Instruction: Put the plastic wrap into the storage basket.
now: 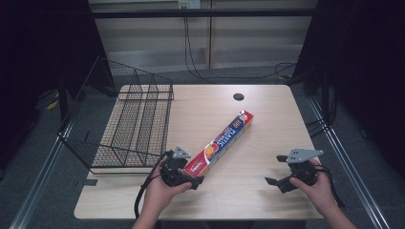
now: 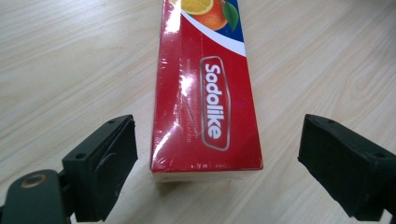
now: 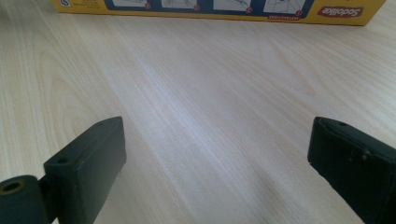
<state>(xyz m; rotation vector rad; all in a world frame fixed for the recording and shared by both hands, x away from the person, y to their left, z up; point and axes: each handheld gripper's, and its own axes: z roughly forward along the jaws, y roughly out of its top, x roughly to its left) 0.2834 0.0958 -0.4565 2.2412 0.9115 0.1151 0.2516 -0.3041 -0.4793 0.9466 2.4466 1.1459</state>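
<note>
Lying diagonally on the table (image 1: 267,191), the plastic wrap box (image 1: 223,140) running its long axis from the near end at the left gripper (image 1: 193,180) up and away toward the far right, that near end sitting between wide-open jaws with gaps on both sides, nothing pressing yet. Standing well apart to the right, the right gripper (image 1: 277,181), also gaping wide over bare wood. Reading "Sodolike" on the red end, "PLASTIC" along the top.

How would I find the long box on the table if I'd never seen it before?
Start at the wooden table and find the black wire basket on its left side. Just right of it, a long thin box lies slanted across the middle. It is the only colourful thing: red, with oranges pictured and "Sodolike" written on it.
</note>
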